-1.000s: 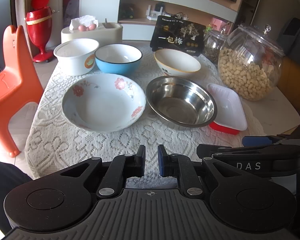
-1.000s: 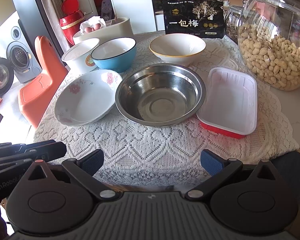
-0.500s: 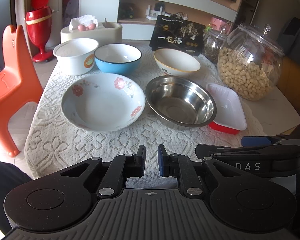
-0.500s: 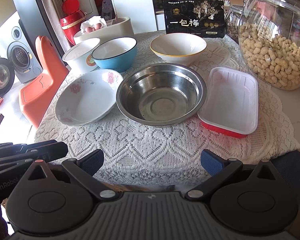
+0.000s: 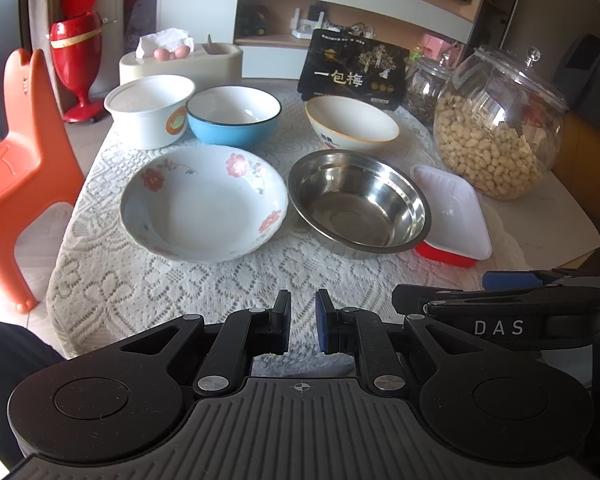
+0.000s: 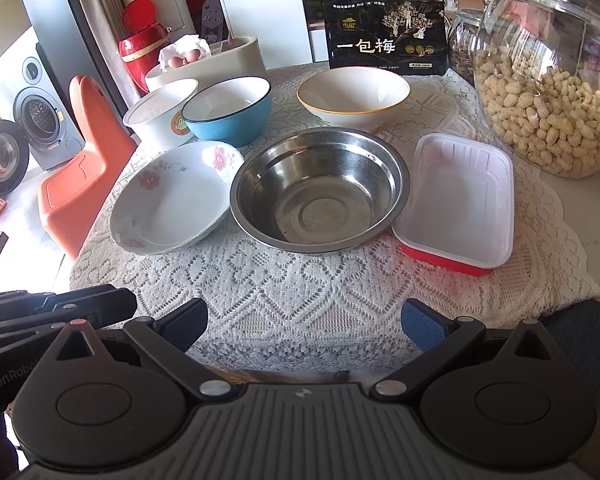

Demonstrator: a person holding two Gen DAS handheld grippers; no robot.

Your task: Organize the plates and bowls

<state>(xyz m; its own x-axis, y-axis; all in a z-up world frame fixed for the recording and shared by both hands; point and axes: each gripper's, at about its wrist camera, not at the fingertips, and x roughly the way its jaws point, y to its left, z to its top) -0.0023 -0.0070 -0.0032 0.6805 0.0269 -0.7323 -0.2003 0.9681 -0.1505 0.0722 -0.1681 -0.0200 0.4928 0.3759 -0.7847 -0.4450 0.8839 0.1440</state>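
Note:
A floral plate [image 5: 204, 204] [image 6: 172, 196] lies at the front left of the lace-covered table. A steel bowl [image 5: 358, 204] [image 6: 320, 188] sits to its right. Behind stand a white tub bowl [image 5: 150, 110] [image 6: 160, 114], a blue bowl [image 5: 234, 116] [image 6: 228, 112] and a cream bowl [image 5: 352, 124] [image 6: 354, 94]. A white tray on a red tray [image 5: 452, 212] [image 6: 458, 200] lies at the right. My left gripper [image 5: 303, 326] is nearly shut and empty at the table's near edge. My right gripper [image 6: 304, 326] is open and empty, in front of the steel bowl.
A large glass jar of peanuts [image 5: 500, 128] [image 6: 548, 76] stands at the right, a smaller jar [image 5: 424, 88] and a black box [image 5: 352, 70] behind. A cream tissue holder with eggs [image 5: 180, 62] is at the back left. An orange chair [image 5: 16, 148] stands left of the table.
Both views have crept slightly forward toward the table. The jaws have not changed.

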